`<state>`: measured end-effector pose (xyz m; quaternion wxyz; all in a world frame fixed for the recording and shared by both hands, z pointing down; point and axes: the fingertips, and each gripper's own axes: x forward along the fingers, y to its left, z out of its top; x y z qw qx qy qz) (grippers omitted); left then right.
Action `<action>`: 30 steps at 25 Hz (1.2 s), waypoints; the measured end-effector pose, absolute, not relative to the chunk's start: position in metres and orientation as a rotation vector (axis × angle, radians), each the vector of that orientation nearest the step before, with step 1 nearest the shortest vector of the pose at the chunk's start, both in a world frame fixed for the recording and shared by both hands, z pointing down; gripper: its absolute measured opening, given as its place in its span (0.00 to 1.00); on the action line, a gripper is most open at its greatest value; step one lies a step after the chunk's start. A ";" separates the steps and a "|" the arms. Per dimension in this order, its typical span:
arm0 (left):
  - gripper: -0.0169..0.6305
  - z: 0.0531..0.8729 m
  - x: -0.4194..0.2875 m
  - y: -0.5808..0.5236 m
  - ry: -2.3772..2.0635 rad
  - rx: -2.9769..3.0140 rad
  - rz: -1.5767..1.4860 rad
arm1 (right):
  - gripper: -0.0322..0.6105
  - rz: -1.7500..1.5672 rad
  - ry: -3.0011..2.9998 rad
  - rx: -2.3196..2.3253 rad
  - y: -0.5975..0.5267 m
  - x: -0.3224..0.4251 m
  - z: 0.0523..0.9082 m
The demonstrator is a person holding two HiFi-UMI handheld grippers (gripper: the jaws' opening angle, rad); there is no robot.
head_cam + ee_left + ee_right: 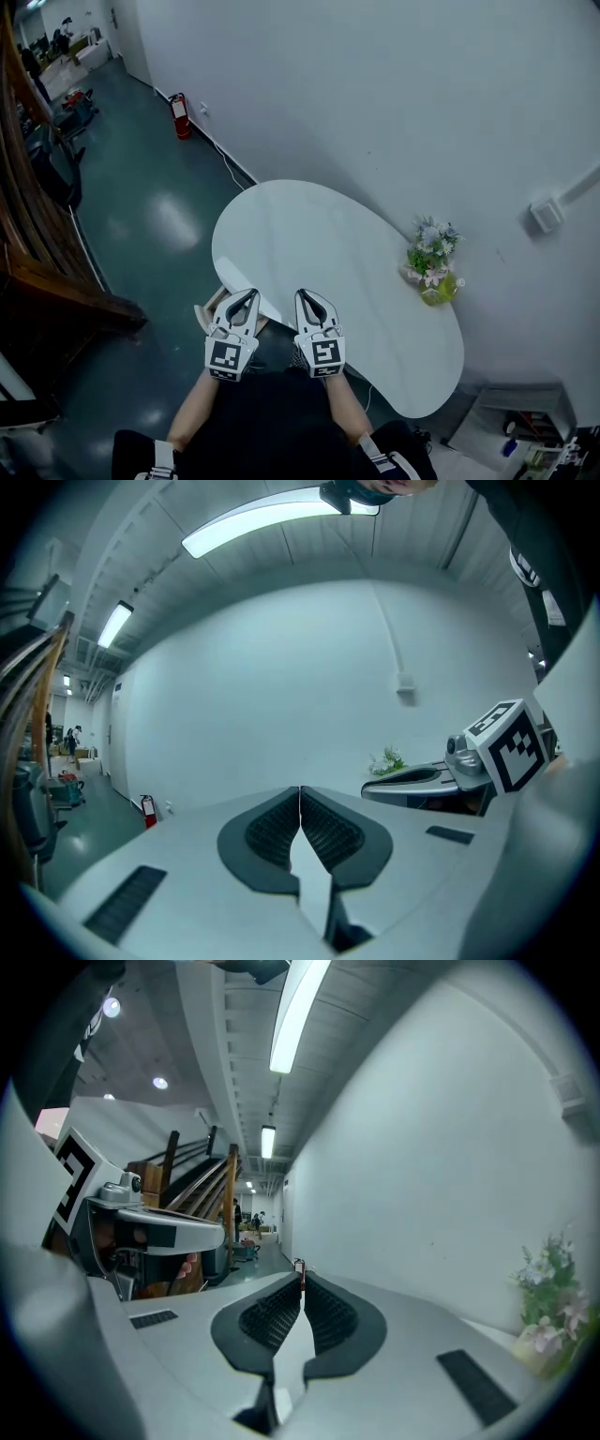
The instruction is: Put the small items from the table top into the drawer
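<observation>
The white rounded table [309,244] stands against the wall. On its top I see only a small vase of flowers [432,266], at the right. My left gripper [251,293] and right gripper [302,293] hang side by side over the table's near edge. Both are shut with nothing between the jaws. In the left gripper view the left gripper [300,790] has its pads pressed together, and the right gripper [300,1275] looks the same in its own view. A light wooden drawer [212,305] juts out under the table edge, just left of the left gripper.
A red fire extinguisher [180,116] stands by the wall at the far left, with a cable running along the skirting. A wooden staircase [37,253] fills the left side. A wall box [545,215] and low shelves [525,431] are at the right.
</observation>
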<state>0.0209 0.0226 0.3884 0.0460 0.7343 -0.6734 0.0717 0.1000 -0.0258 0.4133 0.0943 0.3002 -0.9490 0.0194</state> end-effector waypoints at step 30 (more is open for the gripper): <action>0.06 0.399 0.034 0.010 -2.004 2.257 0.252 | 0.11 0.075 -2.810 0.923 -0.036 0.113 0.415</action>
